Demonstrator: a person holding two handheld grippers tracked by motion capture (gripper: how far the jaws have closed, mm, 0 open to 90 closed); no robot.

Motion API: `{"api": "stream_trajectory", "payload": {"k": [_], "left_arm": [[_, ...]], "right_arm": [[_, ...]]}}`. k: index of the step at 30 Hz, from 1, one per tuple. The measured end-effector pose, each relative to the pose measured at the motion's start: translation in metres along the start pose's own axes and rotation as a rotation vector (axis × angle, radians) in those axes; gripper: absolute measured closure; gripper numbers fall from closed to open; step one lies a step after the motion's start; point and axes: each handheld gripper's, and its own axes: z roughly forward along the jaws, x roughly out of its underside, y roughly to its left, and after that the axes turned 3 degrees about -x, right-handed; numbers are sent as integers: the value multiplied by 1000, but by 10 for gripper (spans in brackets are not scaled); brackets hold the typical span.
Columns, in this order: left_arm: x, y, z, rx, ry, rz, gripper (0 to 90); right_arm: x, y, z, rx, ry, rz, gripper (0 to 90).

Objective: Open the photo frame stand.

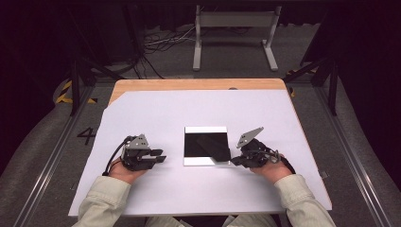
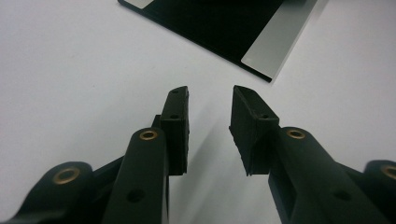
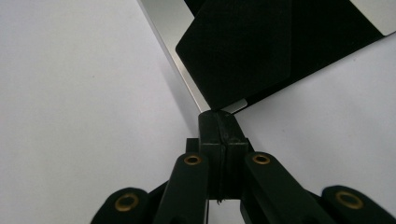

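Pinching corner: the right gripper [image 3: 219,122] has its fingers clenched tight on the near corner of a thin black sheet [image 3: 243,51], probably to peel it up.
Sheet's place: lying just ahead of those fingers on the black, silver-edged panel [image 1: 205,145].
Left gripper [image 2: 210,100]: fingers released, nothing between them, panel corner ahead, seemingly waiting to steady it.
Desk [image 1: 156,113]: white surface under both.

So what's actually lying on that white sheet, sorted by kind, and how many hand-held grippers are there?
Black square panel with silvery strips along two opposite edges: 1
Smaller black sheet lying on the panel: 1
Hand-held grippers: 2, the left gripper and the right gripper
Total: 4
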Motion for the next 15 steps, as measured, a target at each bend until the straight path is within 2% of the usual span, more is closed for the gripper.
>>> {"api": "stream_trajectory", "payload": {"k": [11,15], "left_arm": [[1,0,2,-3,8,-2,667],[1,0,1,-5,8,-6,665]], "right_arm": [[-3,3,-10,14,-77,-7,899],[-3,3,-13,12,-130,-3,900]]}}
